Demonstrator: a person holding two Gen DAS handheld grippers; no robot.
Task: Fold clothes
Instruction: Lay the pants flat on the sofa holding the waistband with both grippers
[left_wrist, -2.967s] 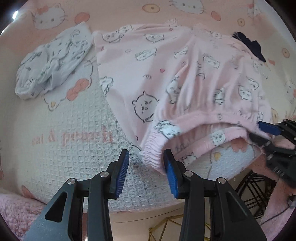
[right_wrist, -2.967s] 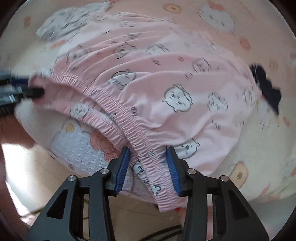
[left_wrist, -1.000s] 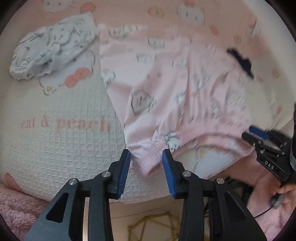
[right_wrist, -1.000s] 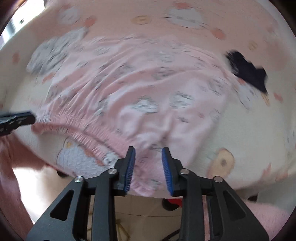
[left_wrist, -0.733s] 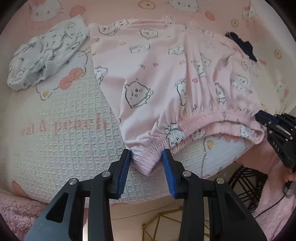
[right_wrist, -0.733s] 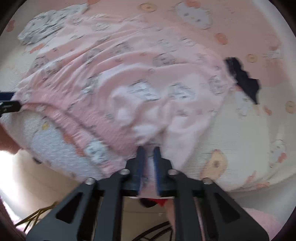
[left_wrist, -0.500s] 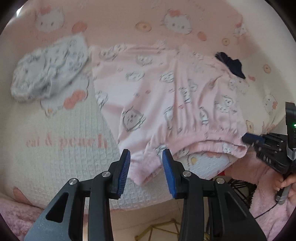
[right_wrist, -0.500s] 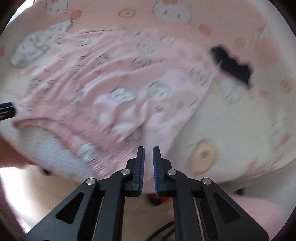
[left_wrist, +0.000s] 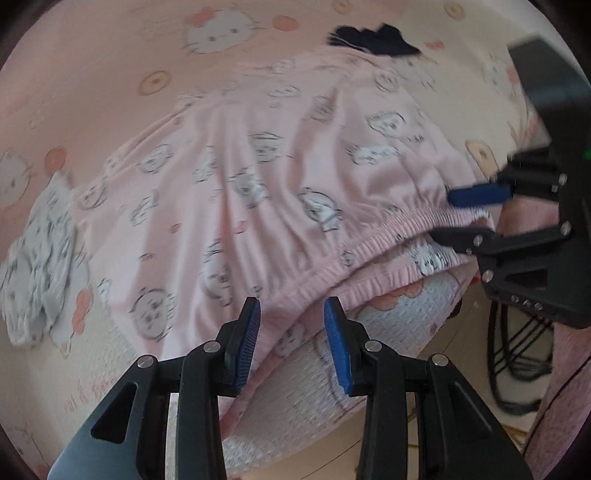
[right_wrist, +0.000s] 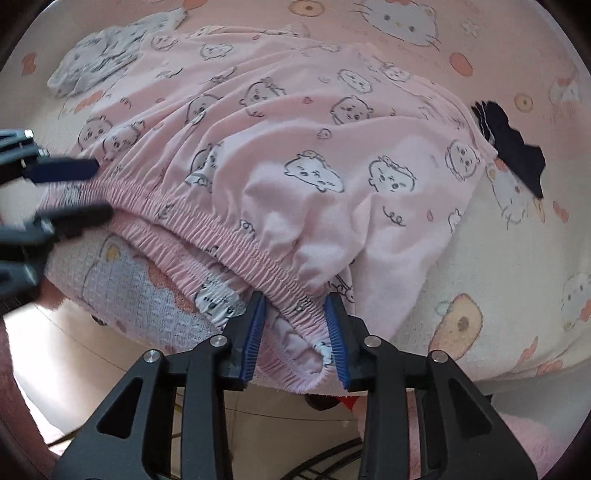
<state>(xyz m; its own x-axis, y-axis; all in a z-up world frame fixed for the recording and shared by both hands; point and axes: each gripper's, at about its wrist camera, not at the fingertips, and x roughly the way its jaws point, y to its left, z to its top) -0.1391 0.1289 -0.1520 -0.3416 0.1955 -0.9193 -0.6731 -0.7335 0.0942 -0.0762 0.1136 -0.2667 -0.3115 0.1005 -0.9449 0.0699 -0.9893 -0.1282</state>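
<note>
- The grey printed garment (left_wrist: 37, 254) lies bunched on the bedspread (left_wrist: 110, 55), well left of the left gripper's fingers.
- The left gripper (left_wrist: 291, 341) stands released; the pink pyjama bottoms (left_wrist: 258, 177) have their elastic waistband (left_wrist: 369, 243) just ahead of its fingertips, with fabric between the pads untouched.
- The right gripper (right_wrist: 295, 332) is opening, the waistband corner between its pads, apparently touching both.
- A dark garment (right_wrist: 517, 155) lies beyond, to the right.
</note>
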